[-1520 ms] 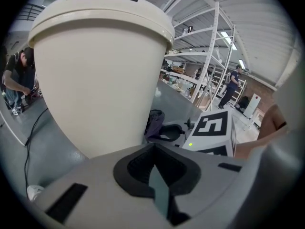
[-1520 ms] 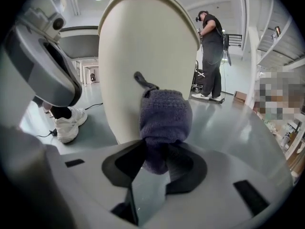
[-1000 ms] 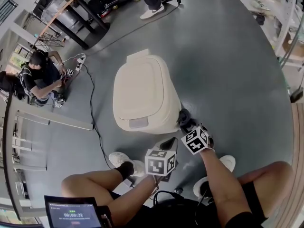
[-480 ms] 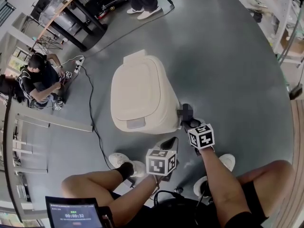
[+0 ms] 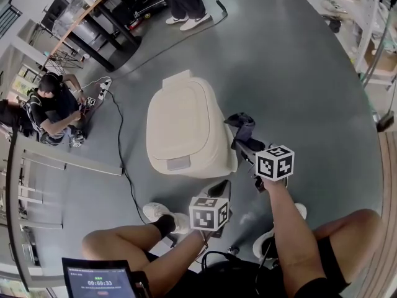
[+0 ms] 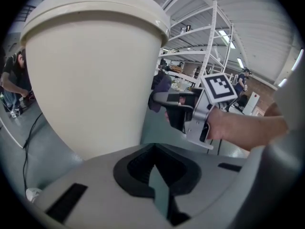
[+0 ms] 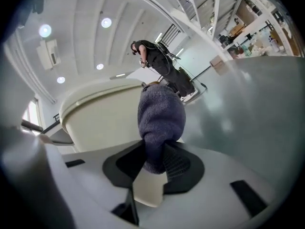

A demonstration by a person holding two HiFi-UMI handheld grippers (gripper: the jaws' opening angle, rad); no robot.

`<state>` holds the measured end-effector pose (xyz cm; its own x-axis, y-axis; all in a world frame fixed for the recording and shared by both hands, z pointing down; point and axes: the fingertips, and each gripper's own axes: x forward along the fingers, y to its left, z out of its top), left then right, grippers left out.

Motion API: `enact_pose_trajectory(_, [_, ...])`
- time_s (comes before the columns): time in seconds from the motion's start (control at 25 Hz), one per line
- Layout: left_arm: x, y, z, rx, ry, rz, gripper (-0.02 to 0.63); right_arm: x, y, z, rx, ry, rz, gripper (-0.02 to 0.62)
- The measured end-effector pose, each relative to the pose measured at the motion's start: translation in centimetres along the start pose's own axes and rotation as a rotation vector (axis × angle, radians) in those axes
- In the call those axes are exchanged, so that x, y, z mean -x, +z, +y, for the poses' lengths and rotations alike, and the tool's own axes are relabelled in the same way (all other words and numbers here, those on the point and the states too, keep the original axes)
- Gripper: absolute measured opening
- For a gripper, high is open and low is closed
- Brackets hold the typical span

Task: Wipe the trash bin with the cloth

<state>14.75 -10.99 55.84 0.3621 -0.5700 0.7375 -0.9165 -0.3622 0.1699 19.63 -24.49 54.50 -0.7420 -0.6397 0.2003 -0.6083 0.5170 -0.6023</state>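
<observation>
The cream trash bin [image 5: 186, 126] stands on the grey floor with its lid closed; it fills the left of the left gripper view [image 6: 95, 70]. My right gripper [image 5: 243, 136] is shut on a dark blue-grey cloth [image 5: 240, 124] and holds it against the bin's upper right side, near the lid. From the right gripper view, the cloth [image 7: 161, 120] bulges out of the jaws [image 7: 155, 163] with the bin [image 7: 105, 116] just behind it. My left gripper [image 5: 219, 189] hangs low at the bin's front corner, shut with nothing in it [image 6: 152, 151], apart from the bin.
A person sits on the floor at the far left [image 5: 53, 101], with a black cable [image 5: 121, 148] running past the bin. Another person's shoes [image 5: 189, 20] are at the top. My own legs and shoes [image 5: 162, 211] are below the bin. Shelving lines the right edge.
The right gripper has moved up the bin's right side with the cloth, from near the base to near the lid. The left gripper has stayed put.
</observation>
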Motion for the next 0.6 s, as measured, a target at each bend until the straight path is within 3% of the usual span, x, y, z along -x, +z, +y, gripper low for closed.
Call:
enact_pose_trajectory(0.28, [0.3, 0.8, -0.2, 0.005, -0.005, -0.016, -0.002, -0.2, 5.9, 3.9, 0.094, 0.117, -0.060, 0.107])
enact_pose_trajectory(0.6, [-0.4, 0.4, 0.7, -0.021, 0.008, -0.035, -0.002, -1.1, 7.5, 5.8, 0.171, 0.174, -0.019, 0.107])
